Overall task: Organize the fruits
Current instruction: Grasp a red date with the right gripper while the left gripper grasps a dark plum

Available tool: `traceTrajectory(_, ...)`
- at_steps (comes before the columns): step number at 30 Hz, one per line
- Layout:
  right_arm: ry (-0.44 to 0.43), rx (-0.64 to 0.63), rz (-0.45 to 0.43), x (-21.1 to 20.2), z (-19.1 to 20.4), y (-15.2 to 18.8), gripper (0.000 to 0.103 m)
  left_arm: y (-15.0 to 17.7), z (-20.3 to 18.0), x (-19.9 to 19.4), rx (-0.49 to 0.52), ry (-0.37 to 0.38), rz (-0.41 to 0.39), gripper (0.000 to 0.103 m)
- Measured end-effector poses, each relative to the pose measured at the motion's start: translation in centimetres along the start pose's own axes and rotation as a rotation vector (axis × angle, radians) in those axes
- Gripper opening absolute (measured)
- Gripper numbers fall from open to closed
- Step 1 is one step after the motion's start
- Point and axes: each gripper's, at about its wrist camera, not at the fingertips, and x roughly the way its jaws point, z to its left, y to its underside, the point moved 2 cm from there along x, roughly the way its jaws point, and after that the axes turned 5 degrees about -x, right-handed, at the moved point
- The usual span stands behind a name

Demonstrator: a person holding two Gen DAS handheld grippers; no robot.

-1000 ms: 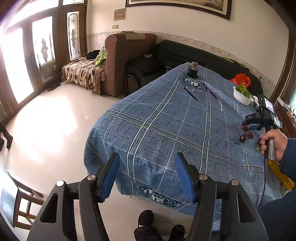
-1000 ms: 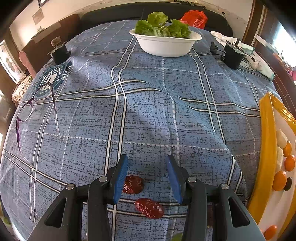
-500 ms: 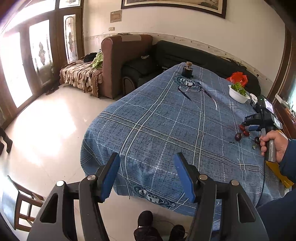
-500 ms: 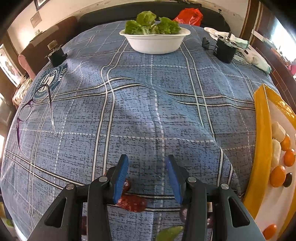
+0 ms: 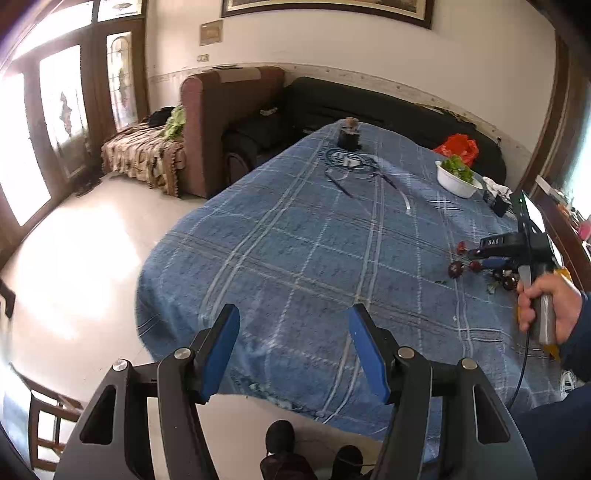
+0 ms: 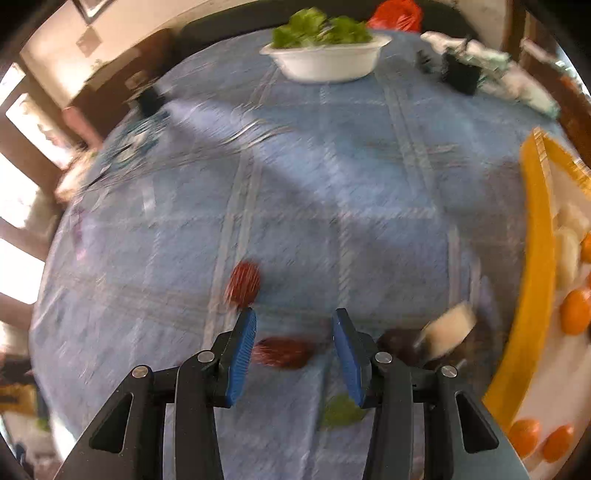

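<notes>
In the blurred right wrist view my right gripper [image 6: 293, 325] is open and empty, low over the blue plaid cloth [image 6: 332, 184]. One red date [image 6: 284, 352] lies between its fingers, another [image 6: 243, 284] just ahead of the left finger. A white fruit piece [image 6: 448, 330] and dark fruit [image 6: 395, 341] lie to the right, beside the yellow-rimmed tray [image 6: 535, 266] holding orange fruits [image 6: 574, 312] and white pieces. My left gripper [image 5: 293, 328] is open and empty, off the table's near-left edge. It sees the right gripper [image 5: 484, 256] among the dates [image 5: 456, 268].
A white bowl of lettuce [image 6: 325, 55] stands at the table's far side, with a red bag [image 6: 397, 14] behind and a black box [image 6: 461, 74] to its right. Glasses [image 5: 354, 173] and a small dark jar [image 5: 349, 134] lie at the far left. A green leaf [image 6: 341, 410] lies under the gripper.
My right gripper has swung back and tilted, so one date now sits between its fingers; the view is motion-blurred. My left gripper has drifted and turned slightly, staying open.
</notes>
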Motion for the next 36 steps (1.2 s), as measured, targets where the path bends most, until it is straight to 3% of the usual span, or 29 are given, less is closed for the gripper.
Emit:
traceTrajectory(3, -0.124, 0.009, -0.021, -1.8, 0.2, 1.4, 0.048, -1.0, -1.8, 1.0, 0.047, 0.045, 0.009, 0.061)
traceTrajectory(6, -0.172, -0.025, -0.058, -3.8, 0.5, 1.8, 0.048, -2.3, -4.1, 3.0, 0.085, 0.121, 0.043, 0.061)
traceTrajectory(12, -0.144, -0.073, -0.163, -7.4, -0.1, 3.1, 0.048, -3.5, -9.7, 9.0, 0.187, 0.284, 0.190, 0.061)
traceTrajectory(16, -0.130, -0.051, -0.166, -8.2, -1.4, 3.9, 0.048, -3.8, -13.2, 12.8, 0.242, 0.384, 0.290, 0.061)
traceTrajectory(25, -0.126, -0.050, -0.138, -8.7, -2.1, 6.8, 0.048, -4.4, -19.8, 17.5, 0.388, 0.501, 0.365, 0.059)
traceTrajectory(32, -0.080, -0.006, -0.152, -9.7, -3.4, 8.6, 0.048, -3.2, -22.5, 20.5, 0.486, 0.531, 0.459, 0.037)
traceTrajectory(36, -0.089, -0.005, -0.156, -9.8, -3.2, 8.8, 0.048, -3.2, -22.9, 20.8, 0.533, 0.528, 0.433, 0.024)
